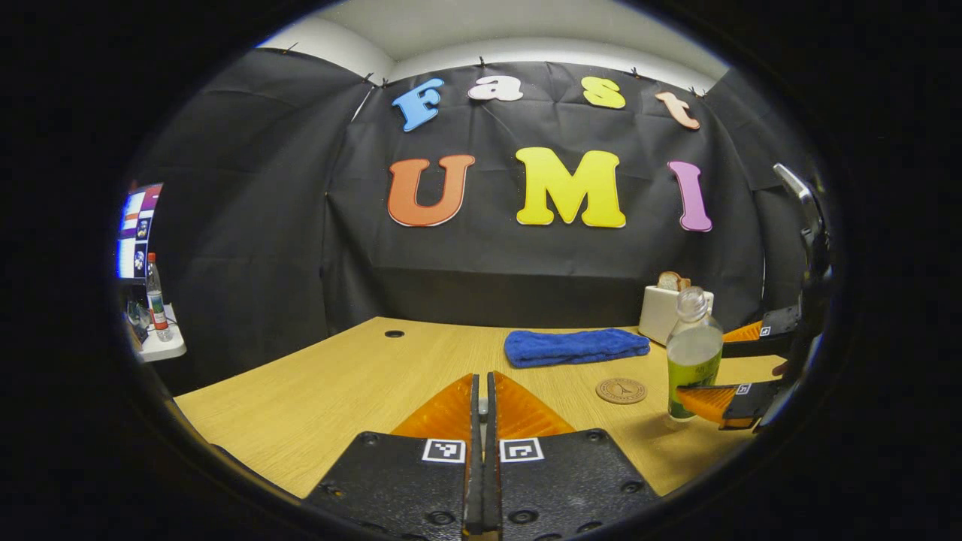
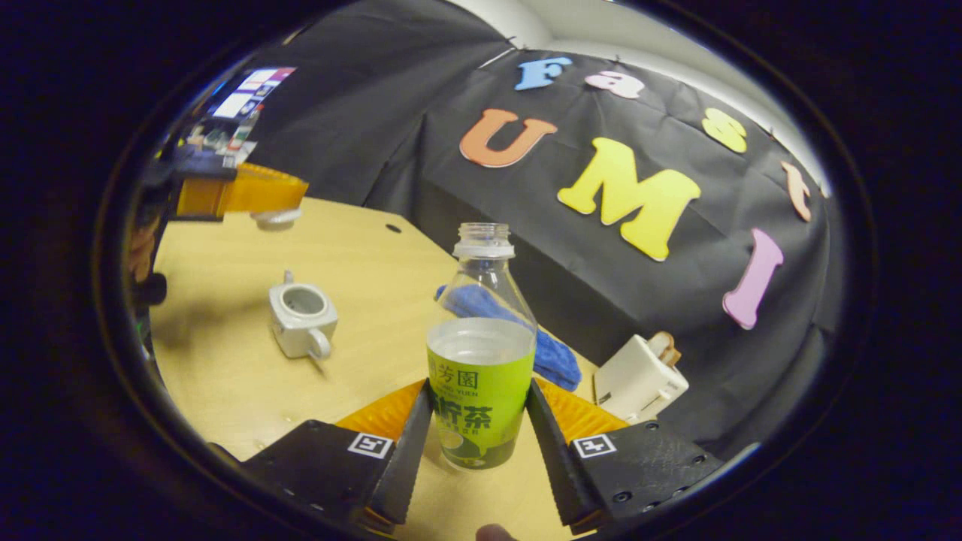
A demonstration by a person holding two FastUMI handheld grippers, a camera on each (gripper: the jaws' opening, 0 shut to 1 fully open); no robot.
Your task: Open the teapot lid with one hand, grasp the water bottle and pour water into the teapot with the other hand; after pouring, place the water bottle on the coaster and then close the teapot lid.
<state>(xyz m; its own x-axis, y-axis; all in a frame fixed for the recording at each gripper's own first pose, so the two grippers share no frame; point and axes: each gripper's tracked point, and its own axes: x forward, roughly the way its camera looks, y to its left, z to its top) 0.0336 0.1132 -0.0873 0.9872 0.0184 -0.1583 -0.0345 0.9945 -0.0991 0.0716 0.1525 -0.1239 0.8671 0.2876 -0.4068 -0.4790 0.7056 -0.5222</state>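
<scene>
Standing upright on the pale wooden bench [image 2: 225,376], the clear plastic water bottle [image 2: 481,361] with a green label and no cap sits between the two fingers of the right gripper [image 2: 477,432]. Both fingers lie against the label's sides, so that gripper is closed on the bottle. In the left gripper view the same bottle [image 1: 693,353] stands just right of the round brown cork coaster [image 1: 621,391], with the right gripper [image 1: 733,364] around it from the right.

The small silver-grey teapot [image 2: 302,319] stands open-topped on the bench, well to the left of the bottle in the right gripper view, its handle turned toward the camera. Above and left of it, the left gripper [image 2: 274,207] hangs over the bench with the teapot's pale round lid [image 2: 276,219] showing at its fingertips. In its own view the left gripper [image 1: 483,406] has its fingers drawn almost together, only a thin slit between them, with a small pale piece pinched in the slit.

Behind the bottle lies a folded blue cloth [image 1: 575,347], and to the right of that a white toaster [image 1: 665,312] with a slice of bread in it.
</scene>
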